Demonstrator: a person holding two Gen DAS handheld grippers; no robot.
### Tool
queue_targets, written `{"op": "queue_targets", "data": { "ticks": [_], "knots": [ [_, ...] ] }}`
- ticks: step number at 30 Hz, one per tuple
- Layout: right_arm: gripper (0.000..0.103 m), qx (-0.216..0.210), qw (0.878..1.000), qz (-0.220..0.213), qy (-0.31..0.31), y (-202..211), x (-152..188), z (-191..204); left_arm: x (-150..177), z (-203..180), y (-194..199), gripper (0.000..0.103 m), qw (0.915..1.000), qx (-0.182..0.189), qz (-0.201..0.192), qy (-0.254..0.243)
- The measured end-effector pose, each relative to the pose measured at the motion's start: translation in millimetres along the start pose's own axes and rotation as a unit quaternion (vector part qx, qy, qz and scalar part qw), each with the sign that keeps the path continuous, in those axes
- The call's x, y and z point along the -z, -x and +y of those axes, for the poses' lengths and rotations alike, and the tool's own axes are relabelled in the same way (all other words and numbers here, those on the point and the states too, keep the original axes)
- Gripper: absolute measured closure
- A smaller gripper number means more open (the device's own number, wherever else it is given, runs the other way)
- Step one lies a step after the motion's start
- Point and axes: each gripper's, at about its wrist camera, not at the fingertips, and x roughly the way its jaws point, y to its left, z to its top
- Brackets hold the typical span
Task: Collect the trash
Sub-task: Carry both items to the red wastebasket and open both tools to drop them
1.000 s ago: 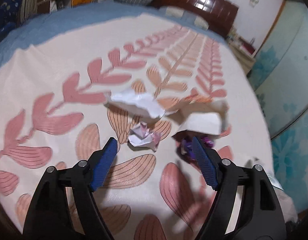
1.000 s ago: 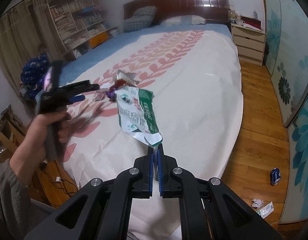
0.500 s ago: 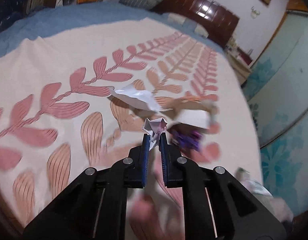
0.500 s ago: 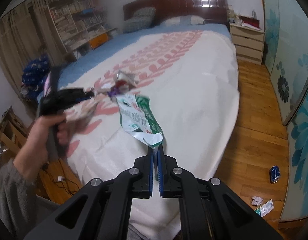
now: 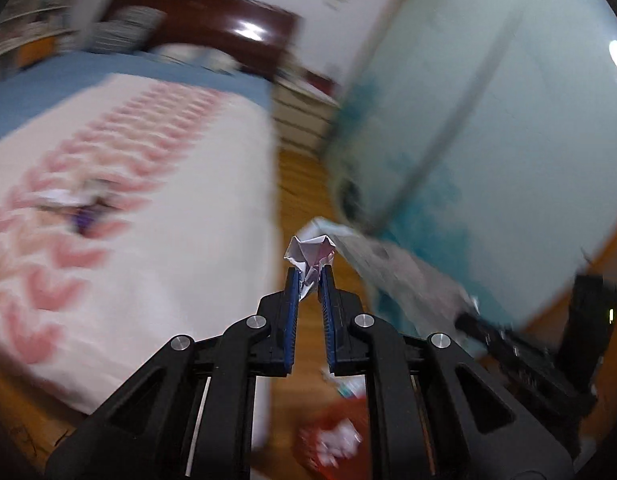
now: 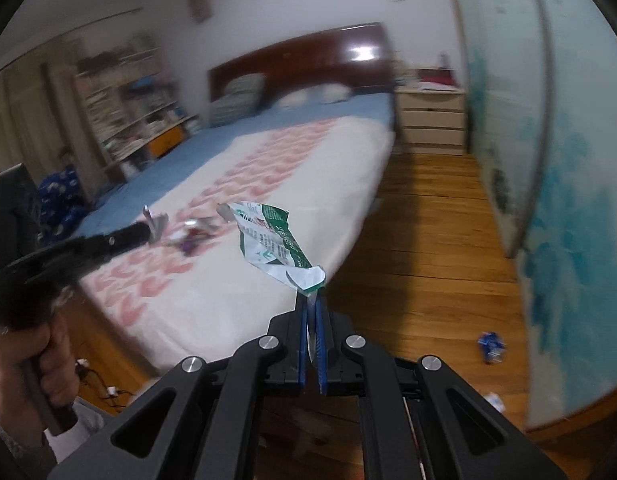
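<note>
Pinching a crumpled paper scrap (image 5: 311, 254) between the blue pads of my left gripper (image 5: 308, 276), I am carrying it off the bed, the jaws standing nearly closed with the paper bunched in the narrow gap at their tips. My right gripper (image 6: 311, 300) is clamping the lower corner of a green-and-white wrapper (image 6: 274, 242), its jaws pressed almost flat together, the wrapper fanning up and left from the tips. Low in the left view, under my fingers, something red with white bits (image 5: 332, 436) is sitting on the wooden floor (image 6: 420, 248); it is too blurred to name, though I am judging it to be where the trash goes. To do this step well I am thinking I should keep both squeezes firm until each piece is hanging right over that spot, since the paper is gripped only by a thin fold and the wrapper only by its corner, and either could slip in a swing. The two tools are close: in the left view the wrapper is lying just right of my paper, so I am minding that they do not tangle. Further off, the bed edge (image 6: 360, 216) is running up the middle of the right view, with open floor to its right as far as the blue-patterned wardrobe door (image 6: 568, 200). More scraps (image 6: 192, 236) are lying on the bedspread at middle left, and a small blue piece (image 6: 490, 346) is resting on the floor at lower right.
</note>
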Motion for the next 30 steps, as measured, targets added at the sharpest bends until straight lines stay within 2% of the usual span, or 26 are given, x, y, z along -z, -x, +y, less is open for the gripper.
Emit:
{"op": "queue_targets", "data": {
  "ticks": [2,4,6,9,11,12,14,15,17,21,24,27,28,29,30],
  "knots": [
    [0.097,0.030,0.999,0.015,-0.012,14.4,16.3,-37.3,17.4,-43.9,-37.3,0.092,0.9979,0.024,0.048,-0.035],
    [0.097,0.068,0.996,0.047,-0.032,22.3,45.6,-82.8,37.3,-73.8,-74.1,0.092,0.9922,0.055,0.101,-0.049],
    [0.097,0.097,0.989,0.091,-0.064,21.1,81.5,-121.9,61.9,-100.9,-113.1,0.092,0.9819,0.077,0.160,-0.065],
    [0.097,0.113,0.971,0.162,-0.136,11.0,145.8,-173.6,110.4,-132.0,-166.2,0.092,0.9616,0.096,0.244,-0.080],
    [0.097,0.115,0.955,0.210,-0.173,-3.9,194.7,-194.7,151.5,-141.9,-202.6,0.092,0.9424,0.097,0.309,-0.084],
    [0.097,0.113,0.951,0.222,-0.184,-9.9,208.8,-198.6,178.1,-145.4,-224.9,0.092,0.9254,0.084,0.358,-0.091],
    [0.097,0.109,0.940,0.249,-0.204,-24.9,236.2,-206.7,203.5,-146.4,-248.5,0.092,0.9026,0.079,0.415,-0.081],
    [0.097,0.105,0.935,0.262,-0.216,-33.5,249.3,-211.2,211.3,-146.8,-257.5,0.092,0.8942,0.075,0.432,-0.089],
    [0.097,0.093,0.925,0.282,-0.238,-48.1,266.3,-219.2,219.8,-147.5,-267.4,0.092,0.8887,0.048,0.440,-0.120],
    [0.097,0.091,0.912,0.305,-0.258,-68.4,289.2,-220.0,249.3,-140.3,-293.5,0.092,0.8630,0.025,0.491,-0.117],
    [0.094,0.086,0.909,0.307,-0.269,-73.7,295.1,-219.7,256.2,-139.8,-296.4,0.089,0.8584,0.011,0.499,-0.117],
    [0.091,0.087,0.912,0.301,-0.266,-73.4,294.8,-218.2,255.2,-141.8,-294.3,0.061,0.8585,0.002,0.501,-0.110],
    [0.078,0.089,0.913,0.297,-0.266,-71.3,293.9,-217.8,255.7,-141.7,-292.5,0.046,0.8592,0.002,0.500,-0.109],
    [0.060,0.092,0.914,0.290,-0.268,-67.6,291.7,-217.5,255.3,-142.1,-292.5,0.042,0.8601,0.001,0.498,-0.109],
    [0.054,0.094,0.915,0.286,-0.269,-69.0,292.1,-219.6,255.0,-143.5,-293.7,0.042,0.8605,0.001,0.497,-0.111]
  ]
}}
